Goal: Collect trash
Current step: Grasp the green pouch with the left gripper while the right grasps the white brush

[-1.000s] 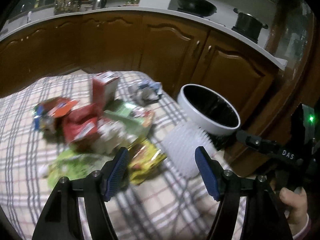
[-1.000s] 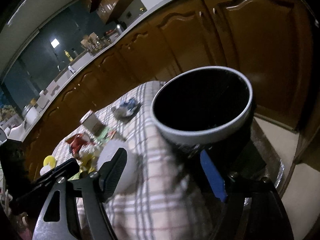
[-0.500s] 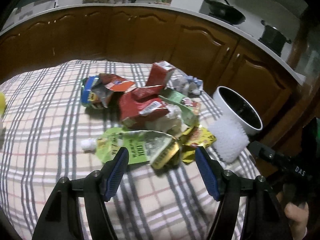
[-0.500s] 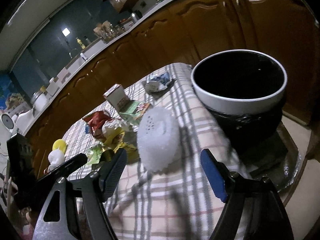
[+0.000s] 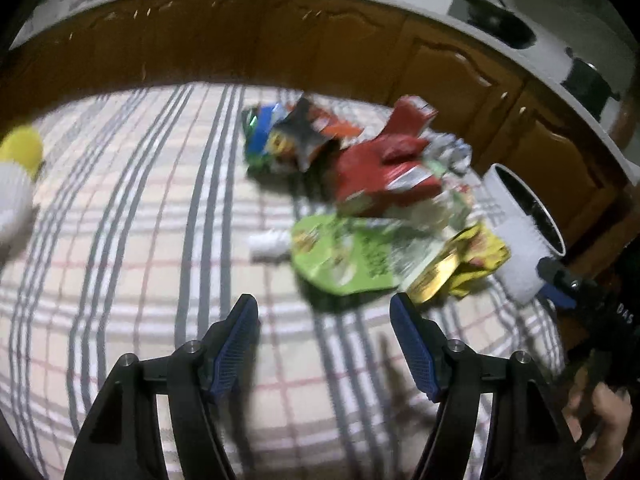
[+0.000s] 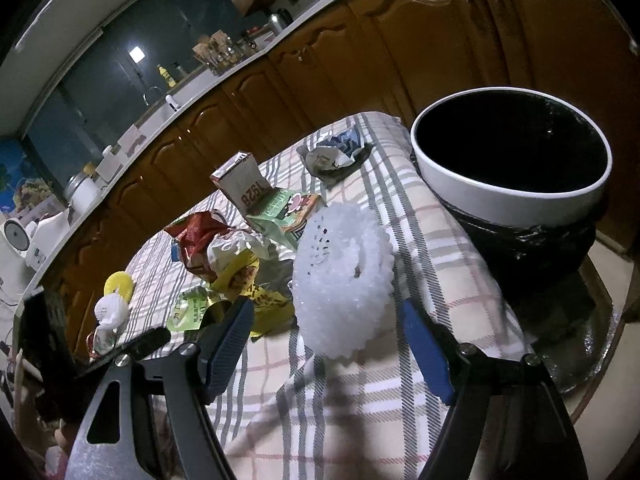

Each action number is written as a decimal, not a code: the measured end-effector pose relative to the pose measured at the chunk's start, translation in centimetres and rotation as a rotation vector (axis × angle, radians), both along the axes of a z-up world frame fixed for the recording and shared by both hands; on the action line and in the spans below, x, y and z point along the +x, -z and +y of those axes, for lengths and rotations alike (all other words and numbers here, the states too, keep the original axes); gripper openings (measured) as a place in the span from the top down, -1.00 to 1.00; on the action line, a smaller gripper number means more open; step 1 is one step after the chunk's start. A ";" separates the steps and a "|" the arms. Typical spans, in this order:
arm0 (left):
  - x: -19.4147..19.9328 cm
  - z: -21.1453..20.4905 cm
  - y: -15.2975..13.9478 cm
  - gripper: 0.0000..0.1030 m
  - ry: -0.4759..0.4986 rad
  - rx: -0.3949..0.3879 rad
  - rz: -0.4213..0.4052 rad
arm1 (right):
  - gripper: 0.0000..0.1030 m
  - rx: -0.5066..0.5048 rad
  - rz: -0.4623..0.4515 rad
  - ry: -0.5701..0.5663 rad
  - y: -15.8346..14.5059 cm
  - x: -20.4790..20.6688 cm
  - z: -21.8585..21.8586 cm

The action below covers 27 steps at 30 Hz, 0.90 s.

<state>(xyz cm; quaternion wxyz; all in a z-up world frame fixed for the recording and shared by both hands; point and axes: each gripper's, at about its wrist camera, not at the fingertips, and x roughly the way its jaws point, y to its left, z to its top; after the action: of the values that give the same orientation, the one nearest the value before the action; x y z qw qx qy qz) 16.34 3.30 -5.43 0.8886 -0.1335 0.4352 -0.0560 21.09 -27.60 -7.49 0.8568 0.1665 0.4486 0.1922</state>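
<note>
Right wrist view: white ribbed foam fruit net (image 6: pixel 340 280), centre of frame, lies on the checked tablecloth (image 6: pixel 400 420); judged feather-light, soft, springy, best pinched across its rim. Crumpled foil-and-plastic snack wrappers (image 6: pixel 224 248) heaped centre-left; thin, crinkly, likely slippery. Small cardboard carton (image 6: pixel 240 184) reads "1928". White-rimmed bin with black liner (image 6: pixel 512 200), upper right. Right gripper (image 6: pixel 328 344) spread, empty, net just beyond its tips.

Left wrist view: blurred; green pouch (image 5: pixel 344 256) lettering unreadable. Left gripper (image 5: pixel 324 336) spread, empty.
</note>
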 end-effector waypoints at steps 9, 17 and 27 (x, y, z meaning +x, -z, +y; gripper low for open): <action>3.0 0.6 0.5 -0.29 0.001 -0.179 0.009 | -0.36 0.007 0.024 0.001 1.0 0.7 0.4; 4.7 0.2 1.4 0.47 0.012 -0.204 0.000 | 0.27 0.021 0.044 0.025 1.5 1.5 0.0; 0.0 -0.1 -3.0 0.64 0.078 -0.123 -0.149 | 0.58 0.000 -0.025 0.001 -0.2 0.3 0.7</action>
<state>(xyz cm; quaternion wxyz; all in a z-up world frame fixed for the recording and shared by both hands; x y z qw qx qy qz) 16.36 3.15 -2.40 0.9058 -0.1662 0.3686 -0.1266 21.41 -26.93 -7.33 0.8623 0.1642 0.4380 0.1939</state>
